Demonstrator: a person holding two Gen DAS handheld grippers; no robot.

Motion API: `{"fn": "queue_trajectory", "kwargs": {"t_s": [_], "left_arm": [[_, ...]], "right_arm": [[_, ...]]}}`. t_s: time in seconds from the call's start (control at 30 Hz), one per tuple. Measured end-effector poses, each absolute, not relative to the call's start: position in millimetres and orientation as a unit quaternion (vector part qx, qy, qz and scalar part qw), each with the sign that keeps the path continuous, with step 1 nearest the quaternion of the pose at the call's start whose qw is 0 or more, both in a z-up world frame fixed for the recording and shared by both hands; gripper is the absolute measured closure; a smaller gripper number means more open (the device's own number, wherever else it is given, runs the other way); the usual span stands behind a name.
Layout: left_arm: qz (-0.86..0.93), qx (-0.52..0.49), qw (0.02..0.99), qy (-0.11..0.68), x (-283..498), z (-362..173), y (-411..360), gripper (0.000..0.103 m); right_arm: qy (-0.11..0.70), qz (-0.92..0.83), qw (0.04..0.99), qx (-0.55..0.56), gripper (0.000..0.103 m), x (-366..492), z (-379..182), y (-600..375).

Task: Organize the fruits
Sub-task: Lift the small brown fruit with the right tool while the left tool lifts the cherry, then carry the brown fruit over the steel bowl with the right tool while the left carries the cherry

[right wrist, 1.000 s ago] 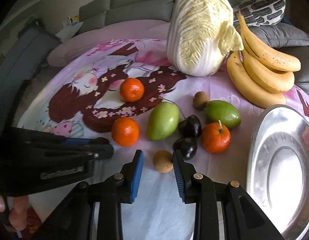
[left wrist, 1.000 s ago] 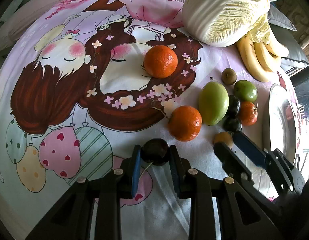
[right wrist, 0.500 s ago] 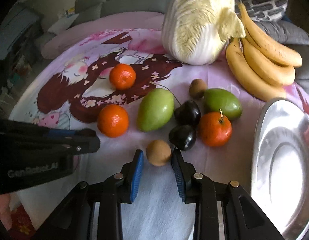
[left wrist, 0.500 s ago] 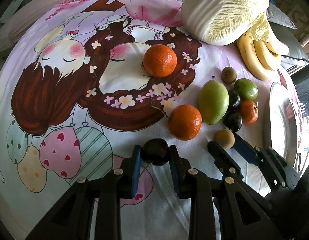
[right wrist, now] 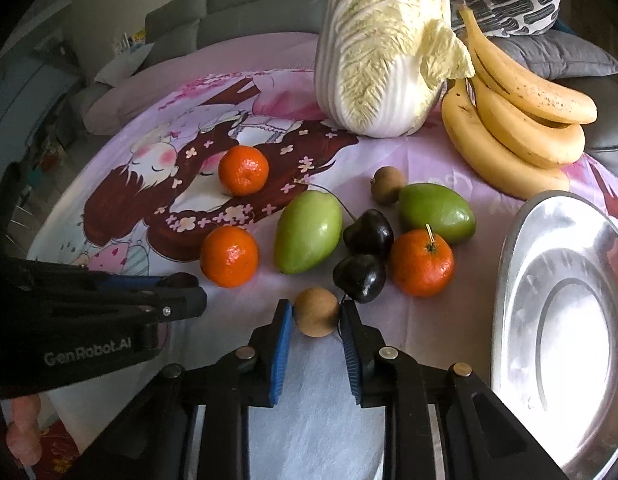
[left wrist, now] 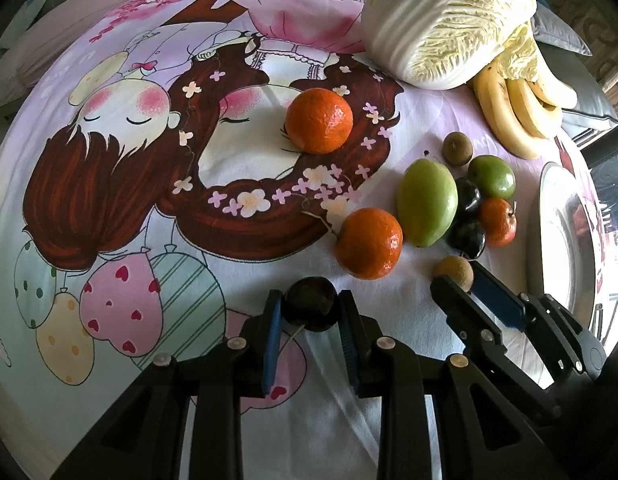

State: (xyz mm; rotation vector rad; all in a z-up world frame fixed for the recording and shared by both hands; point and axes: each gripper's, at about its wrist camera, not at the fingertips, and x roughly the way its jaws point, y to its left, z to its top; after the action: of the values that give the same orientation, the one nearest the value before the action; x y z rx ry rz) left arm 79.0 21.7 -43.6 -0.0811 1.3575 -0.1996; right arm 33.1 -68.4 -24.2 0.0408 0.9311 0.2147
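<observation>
Dark cherry (left wrist: 311,304) gripped between left gripper (left wrist: 310,312) pads, at the near edge of the cartoon cloth (left wrist: 121,184). Brown longan (right wrist: 317,312) between right gripper (right wrist: 316,322) fingers, jaws apart, contact unclear. Just beyond: cherries (right wrist: 367,256), tangerines (right wrist: 229,256), green fruits (right wrist: 309,238); steel plate (right wrist: 509,280) at right edge

Fruits (right wrist: 309,236) left of plate (right wrist: 509,280)

Left gripper (left wrist: 310,309) low, jaws clamped on a load, right gripper (right wrist: 316,314) alongside, jaws parted
</observation>
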Motion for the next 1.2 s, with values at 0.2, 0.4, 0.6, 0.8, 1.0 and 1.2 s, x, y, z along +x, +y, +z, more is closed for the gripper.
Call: {"fn": "queue_trajectory", "kwargs": {"t_s": [0.2,0.4,0.6,0.8,1.0,1.2], "left_arm": [[-0.093,-0.038,0.773,0.626,79,-43,22,0.075],[-0.098,-0.037,0.774,0.625,76,-40,23,0.075],[-0.109,-0.039,0.780,0.616,72,-29,20,0.075],[-0.112,-0.040,0.797,0.592,67,-6,21,0.075],[-0.127,-0.036,0.812,0.568,65,21,8,0.075],[-0.157,-0.023,0.817,0.555,65,33,-23,0.075]], "right_arm": [[0.436,0.107,0.893,0.027,0.077,26,-13,-73],[0.432,0.106,0.895,0.031,0.077,23,-5,-75],[0.448,0.103,0.887,0.039,0.077,20,-5,-78],[0.442,0.096,0.890,0.051,0.077,15,9,-88],[0.435,0.075,0.895,0.072,0.077,10,26,-113],[0.420,0.039,0.901,0.096,0.077,6,41,-152]]}}
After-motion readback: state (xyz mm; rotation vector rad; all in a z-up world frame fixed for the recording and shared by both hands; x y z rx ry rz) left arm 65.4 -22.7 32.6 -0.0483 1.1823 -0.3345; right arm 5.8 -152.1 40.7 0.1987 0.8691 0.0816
